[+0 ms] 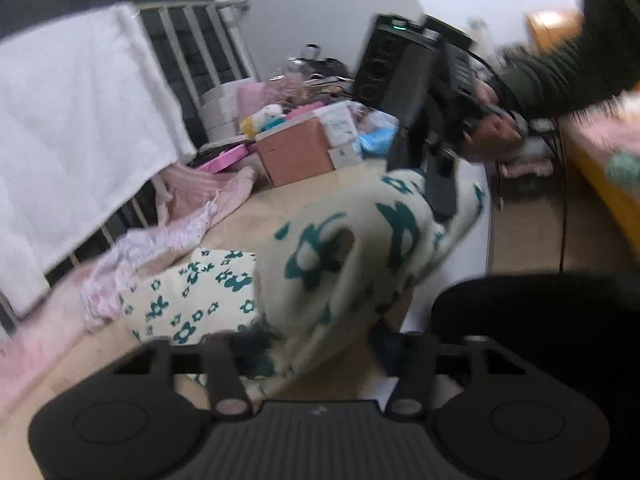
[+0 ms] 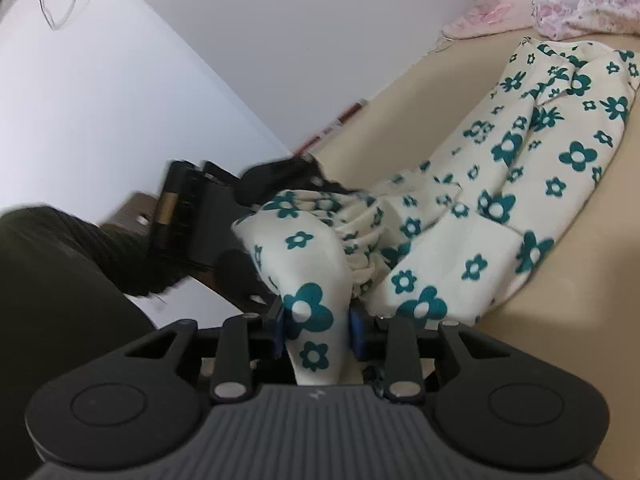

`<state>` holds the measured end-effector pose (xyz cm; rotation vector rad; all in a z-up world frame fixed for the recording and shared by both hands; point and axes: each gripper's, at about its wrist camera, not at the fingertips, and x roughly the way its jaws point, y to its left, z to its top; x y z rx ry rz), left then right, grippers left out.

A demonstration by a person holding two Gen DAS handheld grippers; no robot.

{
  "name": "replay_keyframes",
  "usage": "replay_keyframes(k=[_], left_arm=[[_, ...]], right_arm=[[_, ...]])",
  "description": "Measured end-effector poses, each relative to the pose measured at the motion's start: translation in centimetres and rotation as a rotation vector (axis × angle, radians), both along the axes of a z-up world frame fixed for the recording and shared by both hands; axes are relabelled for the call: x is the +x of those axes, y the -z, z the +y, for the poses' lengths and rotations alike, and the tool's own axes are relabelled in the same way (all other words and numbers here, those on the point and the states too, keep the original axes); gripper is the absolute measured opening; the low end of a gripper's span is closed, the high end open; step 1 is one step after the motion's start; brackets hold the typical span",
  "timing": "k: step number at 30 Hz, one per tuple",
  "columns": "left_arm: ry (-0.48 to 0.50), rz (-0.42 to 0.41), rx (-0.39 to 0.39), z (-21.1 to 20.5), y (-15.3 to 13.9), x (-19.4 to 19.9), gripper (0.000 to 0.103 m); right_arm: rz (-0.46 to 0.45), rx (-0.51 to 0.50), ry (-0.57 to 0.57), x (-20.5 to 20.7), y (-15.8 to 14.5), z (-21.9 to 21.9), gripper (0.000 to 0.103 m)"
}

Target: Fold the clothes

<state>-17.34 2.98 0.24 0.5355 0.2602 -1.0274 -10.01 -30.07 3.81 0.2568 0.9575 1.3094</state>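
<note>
Both tongs are gripping the flowered garment: right tongs (image 2: 316, 332) pinching a raised fold, left tongs (image 1: 316, 354) clamping its near edge. The flowered garment (image 2: 532, 184) is trailing across bare beige bed (image 2: 580, 320), beside the wall (image 2: 280, 40).

The cream flowered garment (image 1: 340, 248) hangs bunched between both claws, the right claw (image 1: 440, 196) pinching its far edge. Behind the garment sits a brown box (image 1: 294, 152); left of it, pink bedding (image 1: 180, 220).
</note>
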Motion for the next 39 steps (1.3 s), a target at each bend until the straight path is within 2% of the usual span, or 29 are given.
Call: replay_keyframes(k=[3,4,5,7,8,9,14,17,19,21,22,25,27,28,29,32,36,39], left_arm=[[-0.016,0.148,-0.055,0.2,-0.8,2.0,0.023],[-0.034,0.209,-0.081,0.5,-1.1,2.8,0.022],[-0.056,0.277,-0.108,0.8,-1.3,3.6,0.022],[-0.088,0.38,-0.145,1.2,-1.6,4.7,0.022],[-0.102,0.425,-0.16,1.4,-1.8,5.1,0.022],[-0.116,0.466,-0.173,1.6,-1.9,5.5,0.022],[-0.135,0.583,-0.208,2.7,-2.5,7.0,0.022],[-0.106,0.662,-0.245,3.6,-2.3,7.5,0.022],[-0.098,0.693,-0.251,4.0,-2.3,7.6,0.022],[-0.098,0.697,-0.231,4.2,-2.4,7.4,0.022],[-0.097,0.697,-0.22,4.3,-2.5,7.2,0.022],[-0.074,0.73,-0.206,4.7,-2.7,7.1,0.021],[-0.057,0.759,-0.201,5.0,-2.8,7.1,0.021],[-0.049,0.777,-0.2,5.1,-2.8,7.3,0.021],[-0.039,0.807,-0.204,5.3,-2.7,7.6,0.021],[-0.012,0.925,-0.238,5.7,-2.7,9.2,0.022],[-0.068,1.058,-0.339,6.3,-2.3,12.1,0.022],[-0.159,1.099,-0.4,6.6,-2.3,14.2,0.022]], right_arm=[[-0.06,-0.036,0.058,-0.9,-1.4,-0.6,0.046],[-0.108,-0.043,0.089,-1.6,-2.2,-1.1,0.059],[-0.195,-0.052,0.145,-2.8,-3.0,-1.6,0.083],[-0.412,-0.083,0.296,-5.7,-4.2,-2.6,0.101],[-0.507,-0.086,0.356,-7.2,-4.6,-3.1,0.101],[-0.564,-0.086,0.375,-8.6,-4.4,-3.3,0.101],[-0.723,-0.188,0.259,-13.8,-2.3,-2.1,0.102],[-0.886,-0.299,0.311,-14.4,0.2,-0.7,0.099],[-0.995,-0.317,0.353,-13.8,1.3,0.2,0.099],[-1.042,-0.279,0.332,-12.6,2.1,1.1,0.086],[-1.044,-0.248,0.293,-11.8,2.1,1.6,0.074],[-1.067,-0.224,0.197,-9.8,2.3,2.6,0.069],[-1.011,-0.196,0.14,-8.4,2.1,2.6,0.061],[-0.949,-0.182,0.102,-7.6,2.0,2.6,0.045],[-0.857,-0.169,0.064,-6.5,1.9,2.7,0.035],[-0.448,-0.078,0.072,-2.0,1.5,2.0,0.035],[-0.06,0.038,0.123,3.1,2.1,0.5,0.034],[0.206,0.148,0.197,6.4,3.4,-0.5,0.034]])
